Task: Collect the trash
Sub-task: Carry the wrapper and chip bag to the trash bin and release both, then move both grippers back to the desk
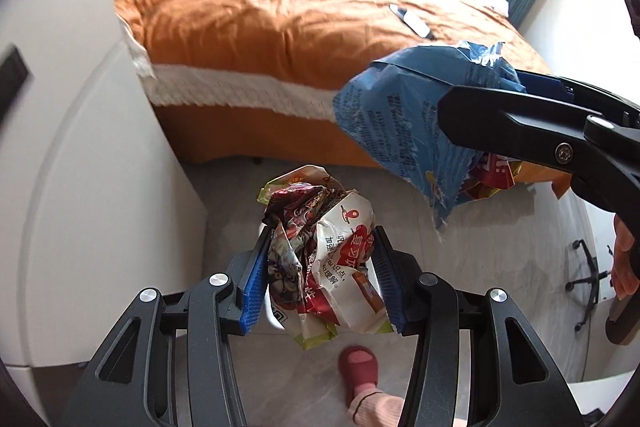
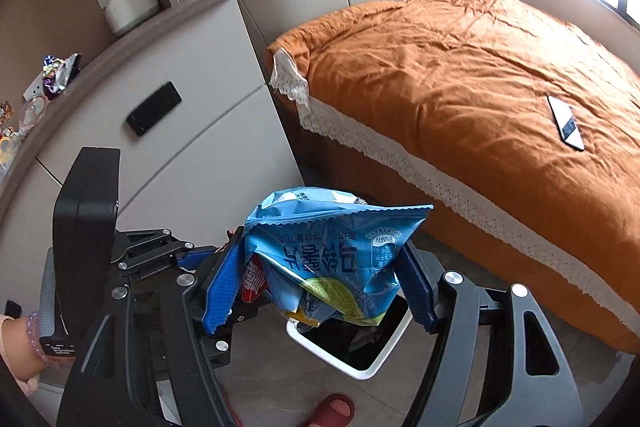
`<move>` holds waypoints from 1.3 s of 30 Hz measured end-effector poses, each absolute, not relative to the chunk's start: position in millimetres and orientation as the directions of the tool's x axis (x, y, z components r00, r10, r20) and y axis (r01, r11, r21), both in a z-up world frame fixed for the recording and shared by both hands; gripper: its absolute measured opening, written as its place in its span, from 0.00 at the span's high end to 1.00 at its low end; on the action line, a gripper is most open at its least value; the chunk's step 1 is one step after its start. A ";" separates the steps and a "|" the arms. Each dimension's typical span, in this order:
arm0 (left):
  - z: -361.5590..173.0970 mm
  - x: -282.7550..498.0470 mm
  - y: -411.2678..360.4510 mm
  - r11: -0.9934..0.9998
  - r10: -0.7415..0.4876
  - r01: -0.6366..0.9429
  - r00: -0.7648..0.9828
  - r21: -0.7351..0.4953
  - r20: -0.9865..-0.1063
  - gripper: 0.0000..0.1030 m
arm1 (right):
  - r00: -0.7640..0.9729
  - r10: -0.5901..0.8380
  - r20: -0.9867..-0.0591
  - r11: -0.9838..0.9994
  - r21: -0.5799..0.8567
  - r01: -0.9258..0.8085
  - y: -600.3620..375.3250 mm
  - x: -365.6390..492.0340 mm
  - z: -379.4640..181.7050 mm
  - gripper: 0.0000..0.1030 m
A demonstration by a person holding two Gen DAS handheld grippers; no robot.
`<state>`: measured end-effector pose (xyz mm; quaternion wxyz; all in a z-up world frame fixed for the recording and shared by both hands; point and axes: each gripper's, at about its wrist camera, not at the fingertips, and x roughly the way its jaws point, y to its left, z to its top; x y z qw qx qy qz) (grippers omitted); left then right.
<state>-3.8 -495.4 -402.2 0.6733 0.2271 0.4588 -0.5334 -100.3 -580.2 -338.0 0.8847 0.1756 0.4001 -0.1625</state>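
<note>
Black linkage arms of the left gripper [image 1: 320, 279] are filling the bottom of the left wrist view, its blue pads clenching a crumpled bundle of red-and-white snack wrappers [image 1: 324, 259] at lower centre. Toward the right of that frame, the right gripper [image 2: 320, 287] is pinching a torn blue foil chip bag [image 2: 332, 251] together with some red-and-yellow wrappers [image 1: 494, 173].

Both loads are hanging over the floor beside the orange-quilted bed [image 2: 480, 87]. In the right wrist view, a white square bin with a black liner [image 2: 360, 367] is sitting just below the blue bag, so the dropping seems close but not yet done.

More shiny wrappers [image 2: 60, 73] are lying at far left on the cream cabinet top [image 2: 192, 13], apparently left to collect. A red slipper [image 2: 334, 411] is standing near the bin, and a phone [image 2: 566, 123] is resting on the quilt.
</note>
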 end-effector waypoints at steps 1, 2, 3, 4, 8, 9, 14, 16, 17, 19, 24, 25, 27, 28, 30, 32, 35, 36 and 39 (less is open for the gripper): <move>-417.3 -3.9 -500.2 0.326 -0.505 0.926 -0.002 -0.192 -0.863 0.53 | 0.623 -0.134 -0.771 0.884 0.191 0.427 -585.1 -99.3 -351.9 0.32; -431.5 -3.1 -504.3 0.325 -0.499 0.924 -0.013 -0.201 -0.866 0.53 | 0.616 -0.115 -0.779 0.882 0.206 0.424 -591.4 -97.6 -371.3 0.32; -447.6 -3.2 -508.9 0.325 -0.494 0.923 -0.021 -0.206 -0.869 0.53 | 0.613 -0.101 -0.784 0.879 0.218 0.423 -595.3 -96.9 -384.8 0.32; -462.7 -4.2 -512.3 0.325 -0.488 0.923 -0.024 -0.207 -0.873 0.53 | 0.609 -0.086 -0.789 0.877 0.230 0.422 -599.1 -95.8 -399.9 0.32; -515.5 -2.3 -522.5 0.336 -0.474 0.909 -0.064 -0.247 -0.878 0.31 | 0.586 -0.026 -0.810 0.862 0.278 0.423 -613.0 -93.2 -464.8 0.21; -521.8 -2.7 -523.5 0.340 -0.472 0.905 -0.070 -0.255 -0.879 0.07 | 0.582 -0.006 -0.813 0.859 0.293 0.419 -615.5 -94.0 -475.8 0.11; -570.6 -5.6 -521.8 0.362 -0.428 0.909 -0.036 -0.208 -0.903 0.05 | 0.523 0.027 -0.852 0.853 0.292 0.432 -624.0 -94.4 -531.7 0.04; -577.2 -7.4 -520.1 0.363 -0.422 0.908 -0.040 -0.210 -0.906 0.05 | 0.506 0.027 -0.862 0.852 0.285 0.439 -624.1 -95.6 -544.7 0.04; -580.1 -7.6 -518.6 0.370 -0.425 0.904 -0.042 -0.216 -0.904 0.05 | 0.503 0.039 -0.863 0.851 0.292 0.436 -624.0 -94.7 -548.6 0.04; -584.8 -5.0 -518.2 0.375 -0.419 0.898 -0.057 -0.230 -0.906 0.05 | 0.495 0.035 -0.868 0.856 0.282 0.434 -620.6 -95.6 -551.5 0.04; -571.4 -5.1 -511.9 0.387 -0.425 0.894 -0.042 -0.223 -0.904 0.05 | 0.499 0.032 -0.866 0.867 0.272 0.417 -614.5 -92.5 -538.3 0.04; -566.4 -4.5 -511.4 0.388 -0.427 0.894 -0.041 -0.225 -0.903 0.05 | 0.500 0.029 -0.866 0.868 0.270 0.417 -613.8 -91.3 -533.4 0.04; -553.0 -3.1 -510.4 0.389 -0.435 0.896 -0.028 -0.216 -0.900 0.05 | 0.510 0.019 -0.860 0.869 0.267 0.417 -614.0 -88.4 -521.9 0.04; -546.2 -2.4 -509.8 0.389 -0.441 0.896 -0.022 -0.213 -0.897 0.05 | 0.515 0.015 -0.857 0.869 0.266 0.417 -614.0 -87.7 -515.1 0.04; -527.1 0.1 -506.7 0.389 -0.457 0.895 -0.016 -0.216 -0.889 0.05 | 0.528 -0.006 -0.849 0.869 0.257 0.422 -611.8 -87.5 -495.4 0.04; -509.9 1.9 -503.9 0.391 -0.472 0.895 -0.005 -0.215 -0.881 0.05 | 0.540 -0.017 -0.841 0.870 0.254 0.423 -611.5 -86.7 -479.8 0.04; -474.9 4.1 -497.0 0.395 -0.499 0.894 0.015 -0.212 -0.866 0.05 | 0.566 -0.050 -0.823 0.871 0.241 0.428 -603.8 -87.2 -442.0 0.04; -460.9 5.6 -492.9 0.395 -0.512 0.892 0.016 -0.218 -0.859 0.05 | 0.573 -0.059 -0.818 0.871 0.238 0.430 -600.2 -88.3 -429.5 0.04; -419.9 9.2 -480.6 0.400 -0.543 0.889 0.035 -0.223 -0.839 0.05 | 0.593 -0.091 -0.800 0.873 0.223 0.434 -589.2 -89.7 -394.5 0.04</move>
